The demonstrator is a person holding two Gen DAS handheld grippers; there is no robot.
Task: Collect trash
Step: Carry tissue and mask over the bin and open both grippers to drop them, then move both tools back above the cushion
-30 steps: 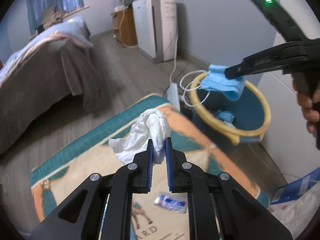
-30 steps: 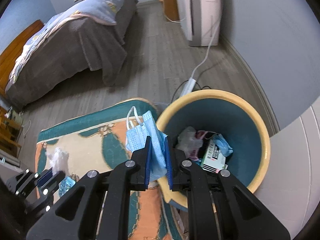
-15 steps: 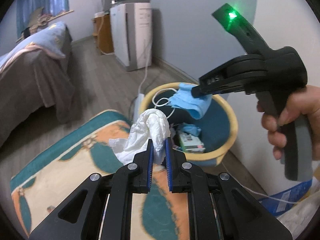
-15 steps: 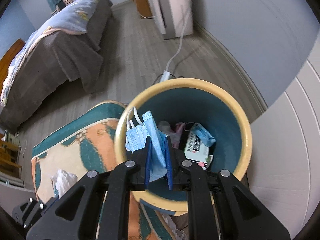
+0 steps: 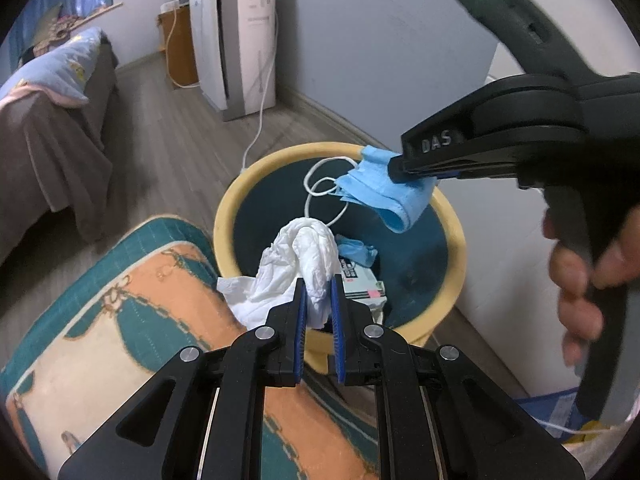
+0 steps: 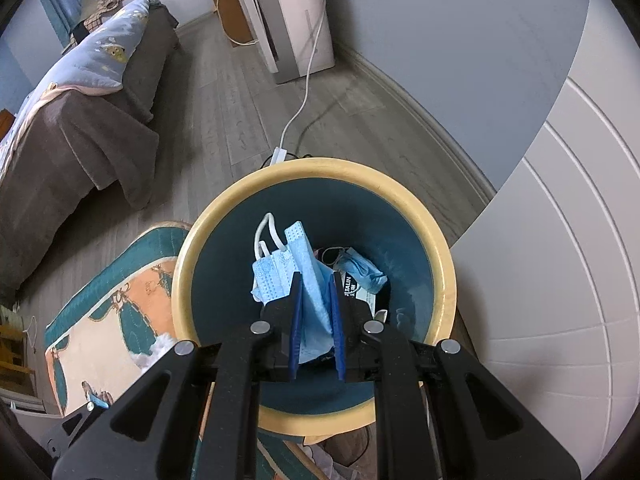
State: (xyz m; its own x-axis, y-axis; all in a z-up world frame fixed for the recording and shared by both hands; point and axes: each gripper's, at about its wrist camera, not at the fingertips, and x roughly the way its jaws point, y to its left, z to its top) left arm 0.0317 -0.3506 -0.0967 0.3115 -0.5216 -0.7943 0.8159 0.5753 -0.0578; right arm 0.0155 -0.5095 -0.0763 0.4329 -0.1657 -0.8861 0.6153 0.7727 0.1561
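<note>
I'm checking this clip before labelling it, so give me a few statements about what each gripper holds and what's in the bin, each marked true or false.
1. The right gripper is shut on a blue face mask. True.
2. The left gripper holds a plastic bottle. False: it is clamped on a crumpled white tissue.
3. The bin has a yellow rim and a dark teal inside. True.
4. The bin is empty. False: a printed box and a blue crumpled item lie at the bottom.
5. The mask hangs over the bin's opening. True.
6. The bin stands on the bed. False: it stands on the floor beside a patterned rug.
</note>
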